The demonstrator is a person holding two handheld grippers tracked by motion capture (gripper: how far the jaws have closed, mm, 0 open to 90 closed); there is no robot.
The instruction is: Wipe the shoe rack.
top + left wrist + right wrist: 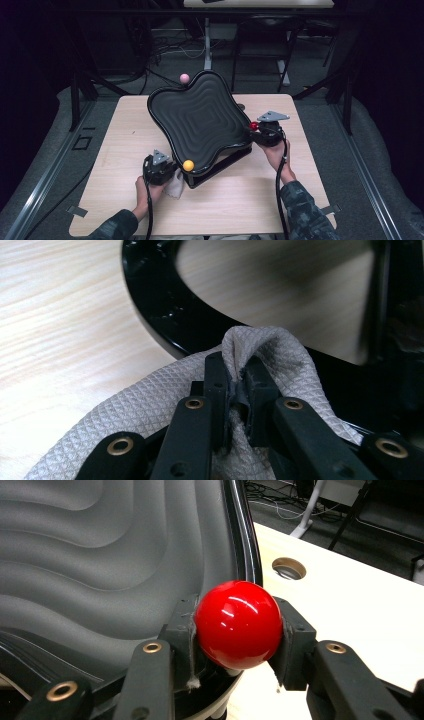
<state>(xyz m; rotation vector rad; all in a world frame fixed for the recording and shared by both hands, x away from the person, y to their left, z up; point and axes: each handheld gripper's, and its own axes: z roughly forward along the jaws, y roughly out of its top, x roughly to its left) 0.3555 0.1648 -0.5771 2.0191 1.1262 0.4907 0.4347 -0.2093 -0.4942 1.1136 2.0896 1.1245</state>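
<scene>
My left hand-held gripper (234, 390) is clamped on a grey cloth (150, 405), which hides the tray's (200, 117) base; my right hand-held gripper (237, 630) is pinching the red knob (238, 624) at the tray's rim.

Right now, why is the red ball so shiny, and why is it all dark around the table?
In the right gripper view, the red ball carries white glare spots from lamps above. In the high view, light falls on the table while the room around stays dim. In the left gripper view, the cloth looks sharp, but the black frame behind it is soft and blurred.
</scene>
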